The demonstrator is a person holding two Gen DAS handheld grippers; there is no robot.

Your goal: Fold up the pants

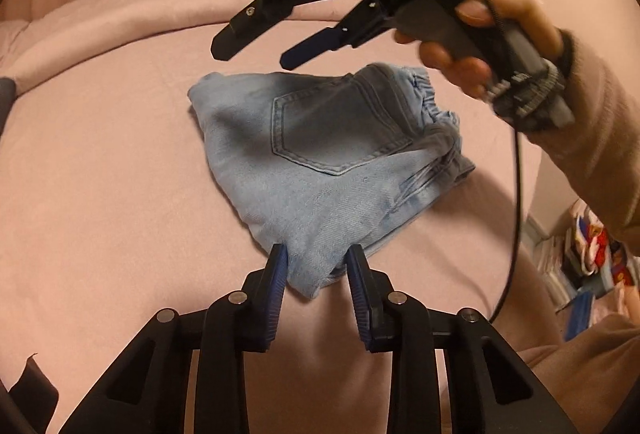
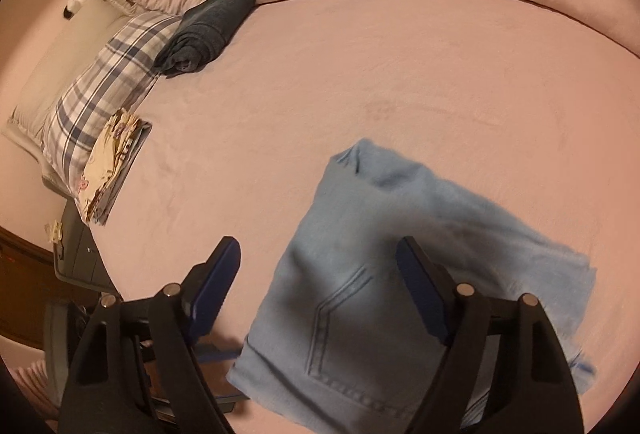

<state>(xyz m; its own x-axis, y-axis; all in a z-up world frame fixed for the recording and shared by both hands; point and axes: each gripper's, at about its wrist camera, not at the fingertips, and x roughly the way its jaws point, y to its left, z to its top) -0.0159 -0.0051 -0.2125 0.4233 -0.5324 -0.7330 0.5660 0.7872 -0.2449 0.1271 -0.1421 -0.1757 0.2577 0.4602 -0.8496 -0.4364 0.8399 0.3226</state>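
Denim jeans folded small; our left gripper pinches near corner – steadying; right gripper spread, empty above.

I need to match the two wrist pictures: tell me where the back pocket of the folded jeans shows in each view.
Left wrist: back pocket sits centre, slightly above the middle, on the folded jeans.
Right wrist: pocket lies bottom centre, partly cut off.
Shared landmark: the pink bedspread beneath the jeans.
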